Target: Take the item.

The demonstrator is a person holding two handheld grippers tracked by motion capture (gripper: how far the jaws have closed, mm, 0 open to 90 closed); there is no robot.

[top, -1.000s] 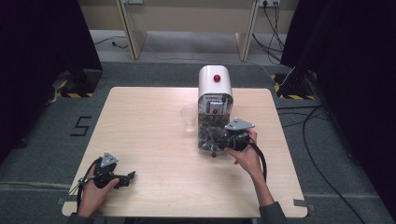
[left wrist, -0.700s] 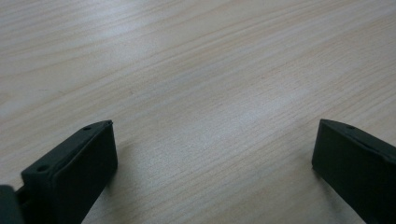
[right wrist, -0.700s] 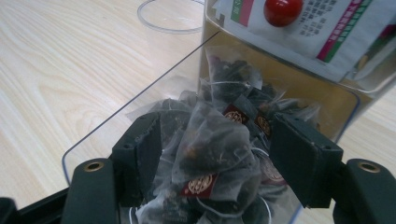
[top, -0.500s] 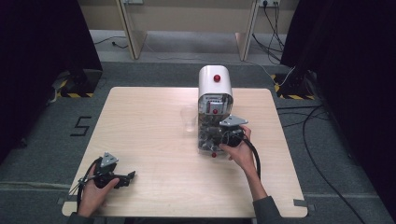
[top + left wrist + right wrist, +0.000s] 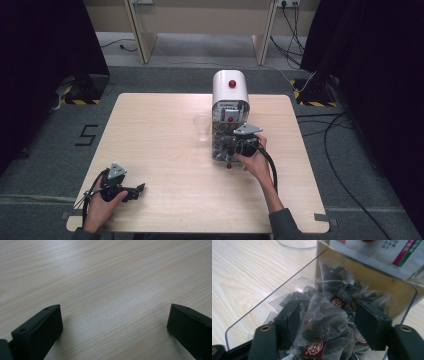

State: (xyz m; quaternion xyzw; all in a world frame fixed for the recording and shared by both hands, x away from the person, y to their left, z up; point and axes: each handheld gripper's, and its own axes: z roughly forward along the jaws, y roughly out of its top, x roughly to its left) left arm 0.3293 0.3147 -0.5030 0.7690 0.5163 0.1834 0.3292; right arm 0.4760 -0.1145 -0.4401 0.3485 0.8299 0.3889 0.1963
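A white dispenser (image 5: 230,95) with a red knob stands right of the table's middle. Its clear front tray (image 5: 269,302) holds several pyramid tea bags with dark red tags. My right gripper (image 5: 231,148) reaches into that tray. In the right gripper view it (image 5: 328,319) is open, its jaws on either side of one tea bag (image 5: 319,312); the left jaw is close against the bag and a small gap is left at the right jaw. My left gripper (image 5: 136,190) rests open on the table's front left, with bare wood between its jaws (image 5: 115,322).
A clear plastic cup (image 5: 202,127) stands just left of the dispenser, its rim (image 5: 297,243) beyond the tray. The wooden table (image 5: 160,130) stretches bare to the left. Cables and black curtains lie past the table's right edge.
My right gripper has moved a little left and forward, into the dispenser's tray among the tea bags. The left gripper has stayed where it was.
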